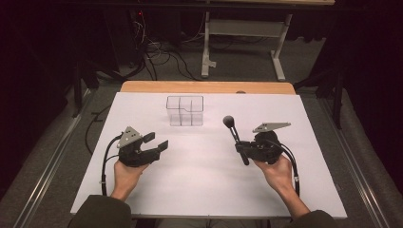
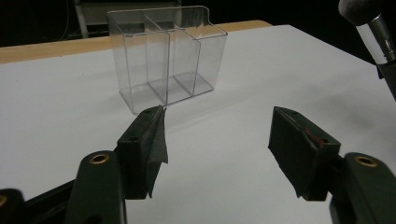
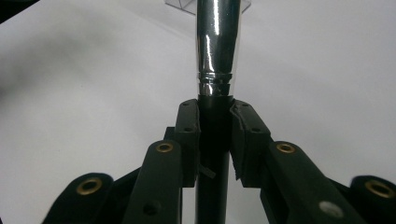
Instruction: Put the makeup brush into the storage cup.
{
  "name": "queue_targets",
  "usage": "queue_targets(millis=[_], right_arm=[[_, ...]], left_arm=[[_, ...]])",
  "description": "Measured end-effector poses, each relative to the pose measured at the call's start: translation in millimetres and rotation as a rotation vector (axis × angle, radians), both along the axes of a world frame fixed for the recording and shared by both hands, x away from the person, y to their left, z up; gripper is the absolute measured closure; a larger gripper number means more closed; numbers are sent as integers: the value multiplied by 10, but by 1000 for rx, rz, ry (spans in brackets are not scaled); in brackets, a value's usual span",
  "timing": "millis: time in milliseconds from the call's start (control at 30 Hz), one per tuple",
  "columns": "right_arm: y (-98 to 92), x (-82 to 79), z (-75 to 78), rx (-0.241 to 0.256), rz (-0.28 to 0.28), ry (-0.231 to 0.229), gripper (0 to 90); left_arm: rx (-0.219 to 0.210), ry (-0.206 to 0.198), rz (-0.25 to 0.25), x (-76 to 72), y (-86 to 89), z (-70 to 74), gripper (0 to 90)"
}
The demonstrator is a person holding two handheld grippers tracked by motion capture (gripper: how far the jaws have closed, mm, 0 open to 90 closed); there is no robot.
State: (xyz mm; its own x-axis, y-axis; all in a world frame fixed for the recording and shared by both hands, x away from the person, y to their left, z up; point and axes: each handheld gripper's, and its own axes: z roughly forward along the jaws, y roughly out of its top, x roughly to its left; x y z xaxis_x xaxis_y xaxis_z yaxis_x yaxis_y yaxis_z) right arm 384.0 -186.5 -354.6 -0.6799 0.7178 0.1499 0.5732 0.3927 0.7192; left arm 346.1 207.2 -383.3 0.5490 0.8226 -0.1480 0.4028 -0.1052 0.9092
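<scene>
The right gripper [image 1: 243,148] has its 2 jaws closed on the black handle of a makeup brush [image 1: 235,134], clamping it from both sides just below the shiny metal collar. In the right gripper view the brush [image 3: 215,46] runs straight up between the jaws, its chrome collar rising ahead of the pads [image 3: 189,135] and its handle passing down behind them toward the bottom edge. From the high view the brush leans away from the jaws, its dark round head ahead of and above them, its handle end sticking out on the near side of the jaws. The left gripper [image 1: 157,142] holds nothing: its 2 jaws stand wide apart over bare white table [image 1: 199,180]. In the left gripper view a strip of dark padding hangs loose at the inner face of the left-hand pad [image 2: 144,140], and the other pad shows a reddish worn edge. Straight ahead of the left gripper's open jaws, a little toward their left side, stands a clear plastic organizer [image 2: 166,60] with 3 compartments, upright on the table and apart from the jaws. The brush head [image 2: 362,11] and its collar show beyond the right-hand jaw in that view. The organizer [image 1: 185,110] sits ahead of both grippers, between their lines of reach.
</scene>
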Motion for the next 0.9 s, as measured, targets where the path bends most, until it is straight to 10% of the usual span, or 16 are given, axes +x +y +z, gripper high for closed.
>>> queue_targets(millis=[900], right_arm=[[103,-81,-28,30,10,-26,767]], left_arm=[[-38,-22,-118,-103,-313,198,368]])
